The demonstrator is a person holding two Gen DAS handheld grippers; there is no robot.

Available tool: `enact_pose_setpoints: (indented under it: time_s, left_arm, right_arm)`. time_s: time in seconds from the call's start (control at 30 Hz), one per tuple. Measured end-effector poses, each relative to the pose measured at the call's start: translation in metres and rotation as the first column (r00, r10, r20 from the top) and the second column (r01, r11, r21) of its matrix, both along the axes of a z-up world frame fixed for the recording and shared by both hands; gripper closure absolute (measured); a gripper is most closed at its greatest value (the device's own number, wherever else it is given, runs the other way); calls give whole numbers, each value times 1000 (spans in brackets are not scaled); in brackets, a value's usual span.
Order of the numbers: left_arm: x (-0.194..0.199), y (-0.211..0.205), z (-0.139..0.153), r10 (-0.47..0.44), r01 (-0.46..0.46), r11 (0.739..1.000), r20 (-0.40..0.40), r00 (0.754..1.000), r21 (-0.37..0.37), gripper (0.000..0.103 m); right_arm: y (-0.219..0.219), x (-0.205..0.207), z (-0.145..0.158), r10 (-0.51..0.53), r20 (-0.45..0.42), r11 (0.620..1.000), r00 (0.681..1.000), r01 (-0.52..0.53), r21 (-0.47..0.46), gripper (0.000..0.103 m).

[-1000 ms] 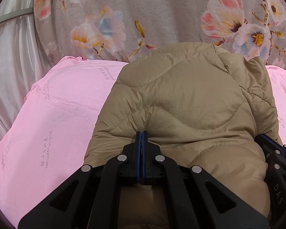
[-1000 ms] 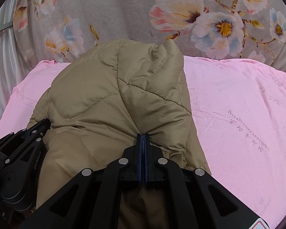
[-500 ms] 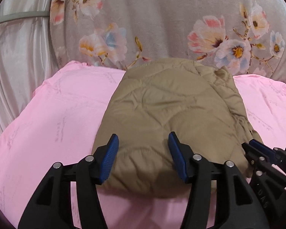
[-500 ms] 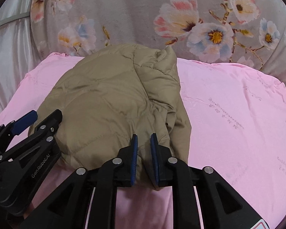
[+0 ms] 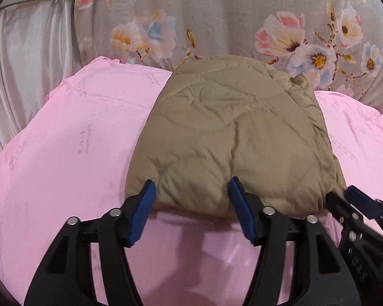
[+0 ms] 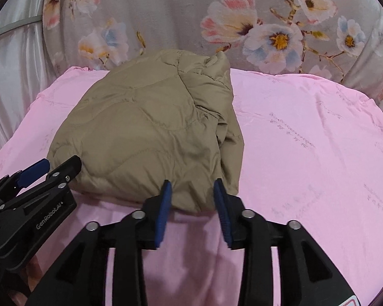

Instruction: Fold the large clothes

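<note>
While the tan quilted jacket (image 5: pixel 229 137) lies bundled into a folded mound on the pink sheet (image 5: pixel 71 137), we hold both grippers just at its near edge with nothing clamped in either. Ahead of our left gripper (image 5: pixel 191 196) the jacket's near hem sits right between and beyond the two blue pads (image 5: pixel 143 209), which stand wide apart; whether they brush the fabric we cannot tell. Our right gripper (image 6: pixel 192 193) is parted to a lesser width, its blue pads (image 6: pixel 163 209) flanking the jacket's near right corner, empty as well. From the right wrist view the jacket (image 6: pixel 150 132) spreads forward and to the left of the jaws, with a crumpled fold of collar or sleeve along its right side, and the left gripper (image 6: pixel 42 169) shows at the lower left, close against the jacket's near left edge. From the left wrist view the right gripper (image 5: pixel 355 199) appears at the lower right, close by the jacket's corner. Beyond the jacket, past the far edge of the sheet (image 6: pixel 306 140), rises a grey floral fabric (image 5: pixel 217 12), and to the far left of the jaws hangs a pale satin curtain (image 5: pixel 25 63).
</note>
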State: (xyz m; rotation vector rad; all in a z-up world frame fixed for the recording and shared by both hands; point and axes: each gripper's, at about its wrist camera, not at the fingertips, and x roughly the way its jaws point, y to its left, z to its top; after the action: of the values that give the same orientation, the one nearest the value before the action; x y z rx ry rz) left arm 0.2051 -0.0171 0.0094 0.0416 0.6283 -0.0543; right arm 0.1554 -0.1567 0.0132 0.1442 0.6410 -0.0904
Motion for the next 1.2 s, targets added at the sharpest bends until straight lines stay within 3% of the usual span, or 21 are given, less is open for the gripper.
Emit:
enact_pose_setpoints:
  time_s: [0.13, 0.2, 0.37, 0.5, 0.9, 1.2]
  left_arm:
    - [-20, 0, -2, -7, 6, 1000, -17, 1000, -8, 35]
    - [-32, 0, -3, -9, 9, 1000, -25, 1000, -7, 29]
    - [-52, 2, -6, 5, -5, 1000, -51, 999, 5, 22]
    - [-67, 5, -9, 20, -19, 1000, -68, 997, 18, 14]
    - [-104, 7, -17, 29, -21, 997, -106, 994, 80, 12]
    - [-105, 9, -20, 68, -55, 993, -123, 990, 106, 12]
  right_arm:
    - [5, -28, -4, -8, -18, 1000, 1000, 8, 6, 37]
    - [5, -38, -6, -23, -29, 1000, 999, 23, 6, 26]
    - [5, -59, -11, -75, -59, 997, 995, 75, -3, 17]
    - [6, -74, -13, -91, -66, 996, 994, 91, -4, 17]
    - [10, -106, -16, -98, -76, 995, 992, 98, -4, 17]
    - [18, -108, -16, -114, -85, 992, 990, 109, -64, 17]
